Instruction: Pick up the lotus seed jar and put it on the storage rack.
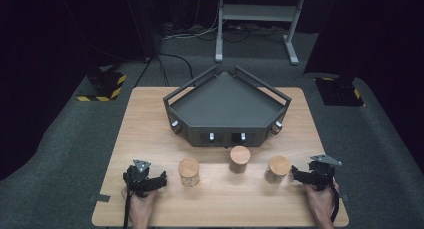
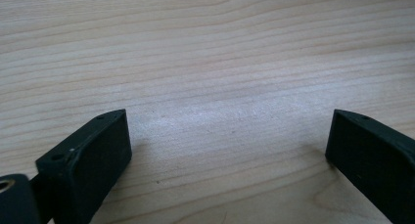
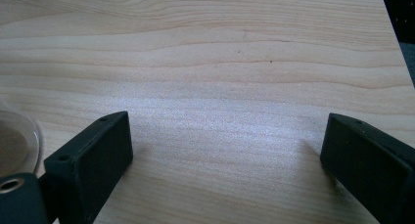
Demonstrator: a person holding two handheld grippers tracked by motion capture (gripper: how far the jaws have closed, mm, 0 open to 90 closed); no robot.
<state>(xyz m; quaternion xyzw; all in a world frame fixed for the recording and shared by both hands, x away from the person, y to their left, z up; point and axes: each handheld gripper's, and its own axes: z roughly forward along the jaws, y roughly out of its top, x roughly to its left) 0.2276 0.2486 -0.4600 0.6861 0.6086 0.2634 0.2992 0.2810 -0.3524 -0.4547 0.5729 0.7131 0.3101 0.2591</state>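
Three glass jars with cork lids stand in a row on the wooden table (image 1: 145, 124): the left jar (image 1: 189, 171), the middle jar (image 1: 240, 158) and the right jar (image 1: 278, 168). Behind them sits a dark grey five-sided tray (image 1: 225, 104) with nothing in it. My left gripper (image 1: 161, 179) rests on the table to the left of the left jar, open, with bare wood between its jaws (image 2: 227, 131). To the right of the right jar my right gripper (image 1: 296, 174) is also open and holds nothing (image 3: 227, 136). The rim of a glass jar (image 3: 17, 145) shows at the left edge of the right gripper view.
The tray has raised rails and small knobs on its front wall (image 1: 227, 137). A grey metal stand (image 1: 255, 14) is on the floor beyond the table. Two black-and-yellow striped bases (image 1: 102, 86) (image 1: 340, 91) flank the table's far corners. Cables (image 1: 170, 64) run across the carpet.
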